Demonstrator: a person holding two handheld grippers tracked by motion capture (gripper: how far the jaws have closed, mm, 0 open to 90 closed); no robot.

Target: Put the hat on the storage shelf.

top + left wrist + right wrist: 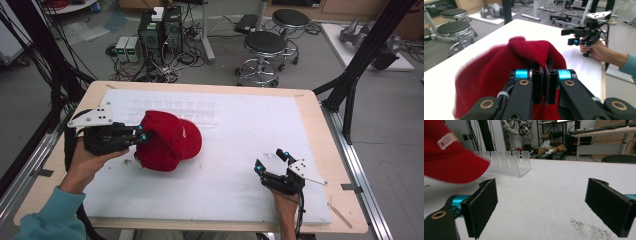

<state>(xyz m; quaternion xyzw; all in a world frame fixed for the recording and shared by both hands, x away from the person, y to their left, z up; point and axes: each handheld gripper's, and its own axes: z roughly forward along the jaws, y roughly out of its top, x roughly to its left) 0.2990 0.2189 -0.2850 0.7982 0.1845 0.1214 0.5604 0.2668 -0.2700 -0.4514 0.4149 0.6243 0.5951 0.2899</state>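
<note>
- high view: one red cap (170,141) on the white mat (240,150), brim toward the right, long axis across the table; left gripper (141,136) clamps its left edge; right gripper (271,161) rests apart near the front right.
- left gripper view: jaws pinched on a fold of red fabric.
- right gripper view: jaws wide with nothing between; one clear slotted rack (506,162) behind the brim.

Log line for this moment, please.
left gripper: shut on red cap, lifting | right gripper: open, empty | clear rack: behind cap
</note>
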